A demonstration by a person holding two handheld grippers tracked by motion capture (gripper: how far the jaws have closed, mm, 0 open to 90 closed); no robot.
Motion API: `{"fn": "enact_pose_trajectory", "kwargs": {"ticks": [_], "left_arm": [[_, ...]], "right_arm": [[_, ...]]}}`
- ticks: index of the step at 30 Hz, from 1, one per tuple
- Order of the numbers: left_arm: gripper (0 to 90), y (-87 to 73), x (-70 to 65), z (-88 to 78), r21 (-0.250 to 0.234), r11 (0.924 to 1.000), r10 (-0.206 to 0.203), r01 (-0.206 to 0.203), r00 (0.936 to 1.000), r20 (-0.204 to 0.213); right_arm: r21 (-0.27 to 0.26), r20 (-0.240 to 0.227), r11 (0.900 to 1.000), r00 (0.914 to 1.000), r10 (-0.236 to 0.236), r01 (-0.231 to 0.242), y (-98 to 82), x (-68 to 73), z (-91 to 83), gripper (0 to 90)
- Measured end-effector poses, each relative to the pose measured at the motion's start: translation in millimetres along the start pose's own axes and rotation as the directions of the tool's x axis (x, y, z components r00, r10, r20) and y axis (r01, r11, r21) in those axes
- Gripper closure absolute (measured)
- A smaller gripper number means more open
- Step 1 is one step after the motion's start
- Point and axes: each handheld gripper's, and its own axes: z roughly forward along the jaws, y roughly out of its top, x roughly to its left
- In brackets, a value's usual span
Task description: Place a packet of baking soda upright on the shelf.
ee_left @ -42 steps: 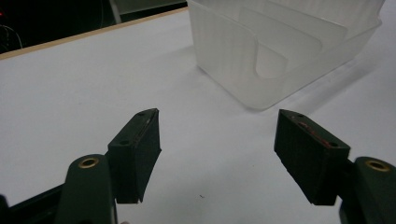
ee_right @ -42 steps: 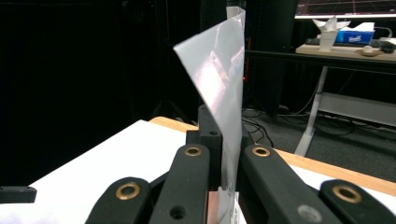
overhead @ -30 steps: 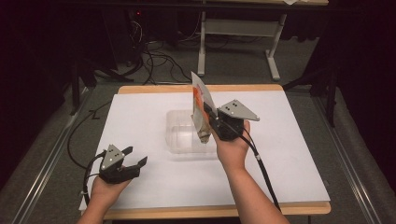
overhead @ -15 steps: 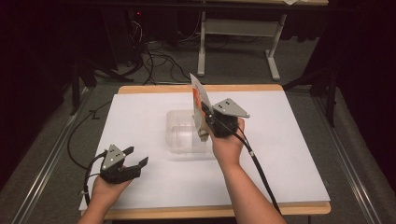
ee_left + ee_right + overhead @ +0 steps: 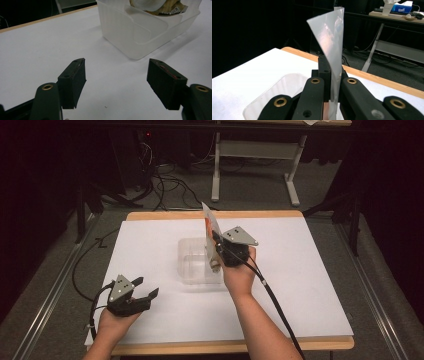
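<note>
- Right gripper (image 5: 216,241) has its jaws pressed together on a thin packet (image 5: 210,225), pinching it low down so that the packet's silvery upper part stands upright above the jaws.
- From the right gripper view, the packet (image 5: 331,47) rises between the two black jaws as a narrow, slightly curled, shiny sheet tapering toward the top.
- In the high view the packet shows an orange patch on the face toward the person, and its lower end hangs down into the container below the gripper.
- That clear plastic container (image 5: 197,262) sits on the desk near the middle, open at the top, with the right gripper just over its right-hand edge.
- In the left gripper view the container (image 5: 140,32) appears as a frosted tub with rounded corners, and the crumpled lower end of the packet (image 5: 160,6), pale and tan with print, sits in it at the far side.
- The right hand (image 5: 239,272) grips the gripper body from the near side, and a black cable trails from it toward the near right.
- Left gripper (image 5: 145,296) rests at the near left of the desk, well apart from the container, its jaws spread wide with nothing between them.
- The left hand (image 5: 116,322) holds it low over the white desk top (image 5: 310,285).
- The desk has a pale wooden edge, and beyond its far side lies a dark floor with loose cables.
</note>
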Motion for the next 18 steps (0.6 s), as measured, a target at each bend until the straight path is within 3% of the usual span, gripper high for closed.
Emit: {"fn": "enact_pose_trajectory", "kwargs": {"ticks": [18], "left_arm": [[31.9, -0.1, -1.0, 0.7, 0.009, 0.9999, 0.008, -0.008, 1.0000, 0.005]], "right_arm": [[0.014, -0.014, 1.000, 0.9995, 0.027, -0.027, -21.3, 2.3, 11.2, 90.0]]}}
